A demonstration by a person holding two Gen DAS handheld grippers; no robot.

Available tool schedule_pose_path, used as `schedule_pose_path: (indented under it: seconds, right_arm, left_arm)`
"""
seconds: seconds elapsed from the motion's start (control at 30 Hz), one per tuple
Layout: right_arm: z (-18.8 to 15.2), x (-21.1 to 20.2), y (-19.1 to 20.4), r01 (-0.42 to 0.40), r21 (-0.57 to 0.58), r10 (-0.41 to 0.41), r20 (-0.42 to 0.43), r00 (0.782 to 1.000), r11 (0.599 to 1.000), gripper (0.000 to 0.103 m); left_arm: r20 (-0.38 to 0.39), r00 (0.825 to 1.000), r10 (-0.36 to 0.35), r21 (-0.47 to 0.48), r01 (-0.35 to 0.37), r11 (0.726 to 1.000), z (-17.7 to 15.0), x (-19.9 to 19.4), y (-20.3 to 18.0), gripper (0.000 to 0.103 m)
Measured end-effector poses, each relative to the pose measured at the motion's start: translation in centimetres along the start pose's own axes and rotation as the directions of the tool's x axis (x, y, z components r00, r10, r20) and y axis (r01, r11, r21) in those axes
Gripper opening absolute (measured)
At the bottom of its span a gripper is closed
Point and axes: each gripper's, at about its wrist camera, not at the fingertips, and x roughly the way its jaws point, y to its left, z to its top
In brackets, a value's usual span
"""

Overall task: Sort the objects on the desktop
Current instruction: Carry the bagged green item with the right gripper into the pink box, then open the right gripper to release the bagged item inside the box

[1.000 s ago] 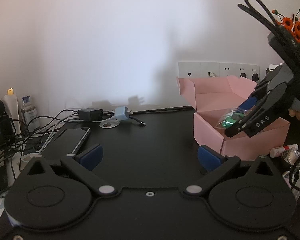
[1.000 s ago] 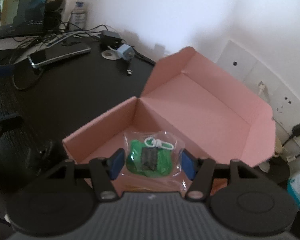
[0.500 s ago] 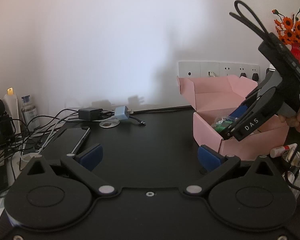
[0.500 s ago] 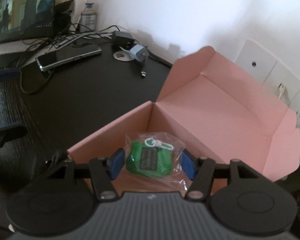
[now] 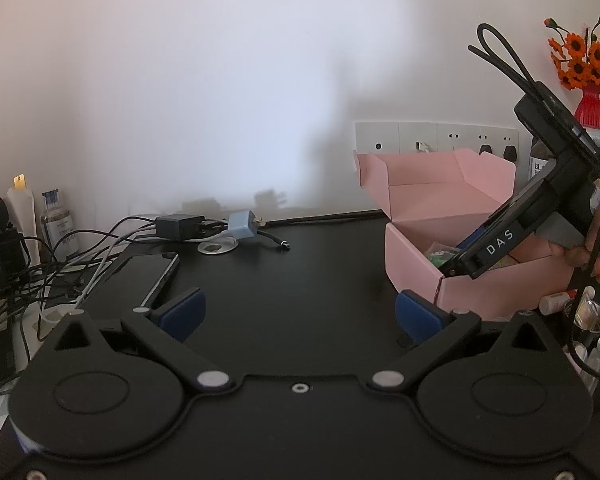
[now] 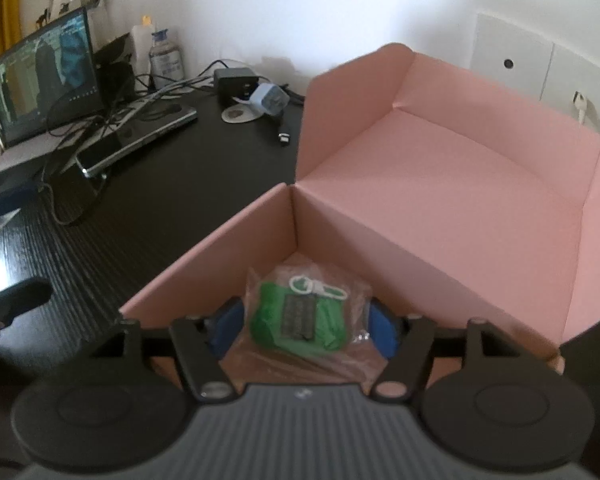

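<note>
Over the bench, left wrist view: the left gripper (image 5: 298, 312) hangs low above the black wood-grain bench (image 5: 300, 264), its blue-padded jaws spread wide with nothing between them.
Right gripper, left wrist view: the right gripper (image 5: 456, 258) has dropped from above the open pink cardboard box (image 5: 412, 248) over the last second, and its tips now dip below the box rim.
Hand: the person's right hand (image 5: 580, 254) shows at the frame's edge, holding that tool.
Inside the box, right wrist view: the green item in a clear plastic bag (image 6: 300, 316) sits between the blue pads (image 6: 384, 328), which are closed on the bag from both sides.
What changed: the box walls fill more of this view than a second ago, so the bag has been carried down into the box.
Bag's place: low in the box near its left corner; whether it touches the floor I cannot tell.
Task meaning: this item looks nearly sorted; I judge that release is what remains.
Unsorted: a grey-blue plug adapter (image 6: 270, 98) and a black charger brick (image 6: 234, 80) lie among cables at the bench's far side.
</note>
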Motion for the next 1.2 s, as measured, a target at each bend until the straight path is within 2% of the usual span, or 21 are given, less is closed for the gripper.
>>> schedule_pose_path:
  seconds: [0.13,0.2,0.27,0.3,0.7,0.8,0.87,0.93,1.07,1.2]
  right_arm:
    - [0.0,0.0,-0.1,-0.005,0.010,0.005,-0.008,1.000,1.000,0.067]
    - [0.1,0.1,-0.1,-0.002,0.018,0.002,-0.019,1.000,1.000,0.070]
    - [0.2,0.2,-0.2,0.005,0.026,-0.004,-0.029,1.000,1.000,0.079]
    - [0.2,0.2,-0.2,0.009,0.028,-0.008,-0.028,1.000,1.000,0.081]
    - [0.3,-3.8,-1.2,0.047,0.029,-0.049,0.071,0.996,0.998,0.082]
    - [0.2,-4.9,-1.3,0.071,0.013,-0.072,0.089,0.993,0.997,0.079]
    - [0.0,-5.2,-1.3,0.081,0.001,-0.081,0.088,0.993,0.997,0.064]
    - [-0.1,-5.0,-1.2,0.085,-0.007,-0.084,0.080,0.993,0.996,0.059]
    - [-0.4,-3.9,-0.6,0.105,-0.041,-0.102,0.054,0.993,0.994,0.039]
    - [-0.5,-2.8,0.1,0.101,-0.062,-0.100,0.017,0.995,0.993,0.035]
  left_arm:
    - [-0.002,1.000,0.000,-0.002,0.000,1.000,0.0,0.0,0.0,0.103]
    - [-0.002,1.000,-0.001,-0.002,0.001,1.000,0.0,0.0,0.1,0.103]
    - [0.000,1.000,-0.002,-0.003,0.002,1.000,0.0,0.0,0.1,0.103]
    - [0.001,1.000,-0.002,-0.003,0.002,1.000,0.0,0.0,0.1,0.103]
    - [-0.002,1.000,0.000,-0.006,0.000,1.000,0.0,0.0,0.1,0.103]
    - [-0.003,1.000,-0.001,-0.003,0.001,1.000,0.0,0.0,0.1,0.103]
    - [-0.004,1.000,-0.002,0.000,0.002,1.000,0.0,0.0,0.0,0.103]
    - [-0.005,1.000,-0.002,0.000,0.002,1.000,0.0,0.0,0.0,0.103]
    - [-0.007,1.000,0.000,-0.003,0.000,1.000,0.0,0.0,0.1,0.103]
    - [-0.008,1.000,-0.001,-0.002,0.001,1.000,0.0,0.0,0.0,0.103]
